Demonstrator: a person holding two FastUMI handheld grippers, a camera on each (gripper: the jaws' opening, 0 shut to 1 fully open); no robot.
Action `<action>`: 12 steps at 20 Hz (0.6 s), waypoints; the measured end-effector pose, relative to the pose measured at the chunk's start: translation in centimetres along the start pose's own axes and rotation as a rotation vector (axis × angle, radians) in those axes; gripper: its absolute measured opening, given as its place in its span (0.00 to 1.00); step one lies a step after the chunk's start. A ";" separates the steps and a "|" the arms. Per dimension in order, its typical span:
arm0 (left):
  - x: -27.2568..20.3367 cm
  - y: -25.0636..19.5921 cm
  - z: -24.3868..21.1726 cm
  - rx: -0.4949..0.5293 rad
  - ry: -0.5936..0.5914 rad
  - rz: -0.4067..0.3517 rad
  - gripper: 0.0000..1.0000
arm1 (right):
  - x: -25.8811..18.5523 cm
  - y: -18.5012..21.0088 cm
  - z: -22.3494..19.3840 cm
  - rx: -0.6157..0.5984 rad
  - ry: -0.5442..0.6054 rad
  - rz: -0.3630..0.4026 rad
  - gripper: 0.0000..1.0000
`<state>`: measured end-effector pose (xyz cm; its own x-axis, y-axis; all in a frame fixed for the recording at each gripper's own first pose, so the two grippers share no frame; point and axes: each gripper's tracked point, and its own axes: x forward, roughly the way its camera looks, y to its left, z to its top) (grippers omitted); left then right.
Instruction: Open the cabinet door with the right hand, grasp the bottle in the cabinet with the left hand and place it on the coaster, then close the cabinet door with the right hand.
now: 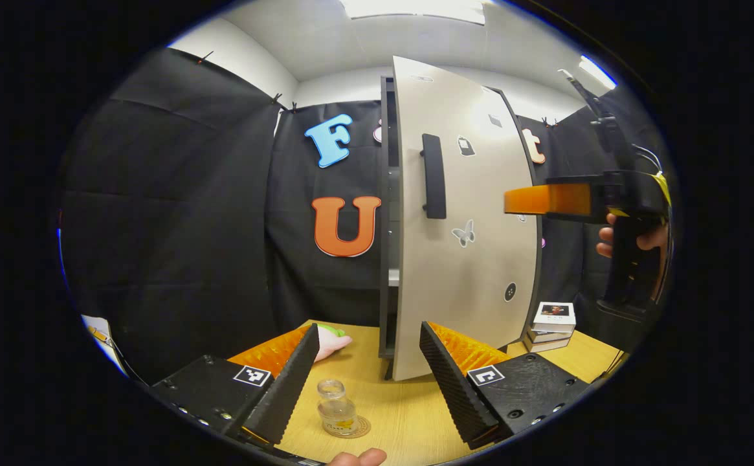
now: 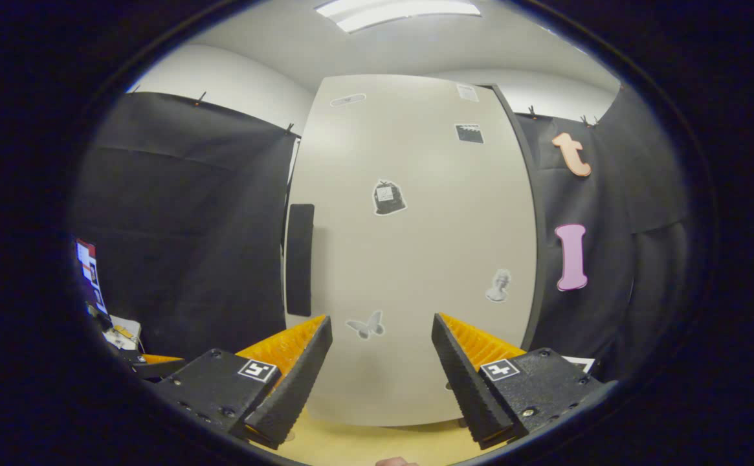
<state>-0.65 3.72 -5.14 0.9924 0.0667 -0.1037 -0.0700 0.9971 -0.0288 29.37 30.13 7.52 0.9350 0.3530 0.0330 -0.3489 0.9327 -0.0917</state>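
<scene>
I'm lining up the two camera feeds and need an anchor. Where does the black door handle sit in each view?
Left gripper view: the door handle stands upright just above centre, near the left edge of the cabinet door, which is ajar.
Right gripper view: the handle is left of centre, at the door's left edge, above the left finger.
Shared landmark: the butterfly sticker on the door, below and right of the handle.
</scene>
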 end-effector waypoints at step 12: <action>-2.2 -2.7 2.9 0.015 -0.078 -0.041 0.94 | -15.7 -11.3 -6.8 0.081 0.069 -0.386 0.99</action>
<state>-2.35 1.02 -1.99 0.9993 0.0277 -0.0253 -0.0281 0.9995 -0.0163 19.05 13.51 1.26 0.9995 -0.0278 -0.0176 0.0277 0.9996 -0.0067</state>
